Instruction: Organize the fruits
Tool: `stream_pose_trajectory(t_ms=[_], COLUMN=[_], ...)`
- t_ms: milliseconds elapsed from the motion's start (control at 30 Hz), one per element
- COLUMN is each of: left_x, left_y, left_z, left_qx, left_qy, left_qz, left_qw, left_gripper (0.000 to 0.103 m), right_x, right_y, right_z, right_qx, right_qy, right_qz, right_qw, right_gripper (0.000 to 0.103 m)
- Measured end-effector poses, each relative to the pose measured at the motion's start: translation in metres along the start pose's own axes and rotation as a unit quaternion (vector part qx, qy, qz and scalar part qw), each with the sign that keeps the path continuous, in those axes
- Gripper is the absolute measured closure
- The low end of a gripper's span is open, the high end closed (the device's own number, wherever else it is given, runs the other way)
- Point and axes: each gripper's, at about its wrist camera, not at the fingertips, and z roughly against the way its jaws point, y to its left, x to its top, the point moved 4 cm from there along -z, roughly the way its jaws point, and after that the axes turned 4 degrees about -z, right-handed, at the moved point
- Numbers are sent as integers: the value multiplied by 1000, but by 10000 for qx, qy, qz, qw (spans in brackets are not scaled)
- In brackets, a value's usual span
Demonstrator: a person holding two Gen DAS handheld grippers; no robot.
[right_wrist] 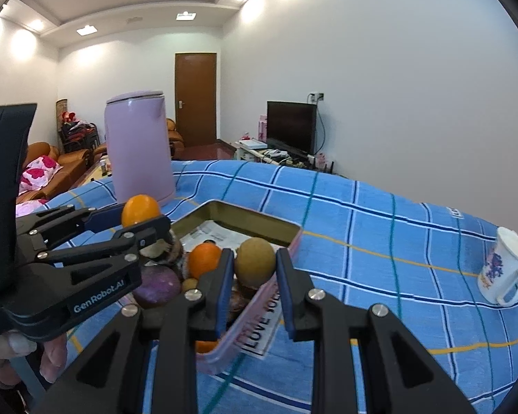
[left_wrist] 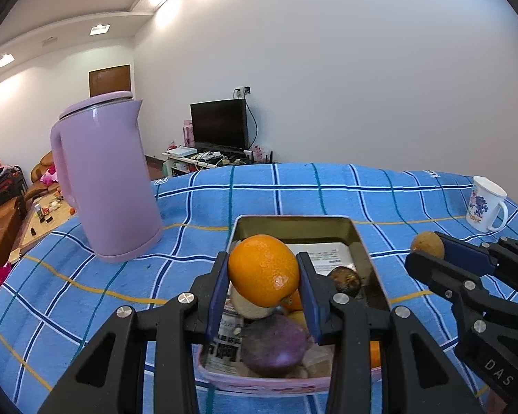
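Observation:
My left gripper point(left_wrist: 263, 263) is shut on a large orange point(left_wrist: 259, 277) and holds it above the near half of a pink tin tray point(left_wrist: 293, 220) lined with newspaper. The right gripper point(right_wrist: 255, 258) is shut on a round brown-green fruit point(right_wrist: 255, 267) over the tray's point(right_wrist: 245, 208) right side. In the tray lie a purple fruit point(left_wrist: 272, 345), a dark brown fruit point(left_wrist: 345, 279), a pale fruit point(left_wrist: 248, 305) and a small orange point(right_wrist: 203, 258). Each gripper shows in the other's view: the right gripper point(left_wrist: 431, 252) with its brown-green fruit point(left_wrist: 428, 243), the left gripper point(right_wrist: 138, 219) with its orange point(right_wrist: 140, 208).
A tall lilac kettle point(left_wrist: 110, 179) stands on the blue checked cloth point(left_wrist: 328, 189) to the tray's far left. A white flowered mug point(left_wrist: 485, 207) sits at the far right near the table edge. A person's hand point(right_wrist: 17, 348) grips the left tool.

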Motion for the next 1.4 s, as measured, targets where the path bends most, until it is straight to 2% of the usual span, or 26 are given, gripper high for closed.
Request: stream_pose_trajectory(t_ms=[300, 700, 733, 767, 800, 833, 867, 1000, 1067, 1167, 1300, 1400], left_x=[-9, -14, -14, -14, -15, -16, -16, -17, -15, -12, -8, -9], left_y=[16, 18, 18, 18, 18, 18, 18, 18, 20, 22, 28, 29], left_z=[-9, -10, -10, -10, -10, -11, -11, -10, -6, 2, 15, 15], left_qx=[29, -106, -111, -130, -171, -234, -222, -250, -293, -361, -414, -303], left_qy=[192, 101, 103, 117, 137, 169, 175, 139, 53, -149, -450, -459], left_qz=[88, 39, 30, 46, 67, 99, 116, 176, 232, 310, 482, 499], left_qw=[9998, 9999, 9999, 9998, 9997, 9995, 9995, 9994, 9993, 9988, 9970, 9972], left_gripper=[63, 61, 58, 50, 44, 32, 28, 28, 28, 28, 28, 28], right_x=[-10, -22, -23, -23, -23, -24, -24, -24, -25, -25, -27, -26], right_y=[20, 30, 30, 30, 31, 31, 32, 37, 37, 31, 16, 5], right_z=[-27, -46, -47, -48, -47, -47, -46, -43, -39, -31, -23, -17], right_qx=[190, 286, 283, 308, 361, 408, 427, 371, 327, 255, -71, -233], right_qy=[392, 816, 840, 862, 859, 850, 845, 795, 744, 670, 624, 550], right_qz=[37, 138, 140, 126, 105, 94, 105, 258, 294, 234, 182, 62], right_qw=[9990, 9962, 9960, 9957, 9956, 9955, 9955, 9958, 9963, 9972, 9979, 9982], right_gripper=[75, 75, 70, 59, 54, 45, 41, 39, 31, 26, 21, 21])
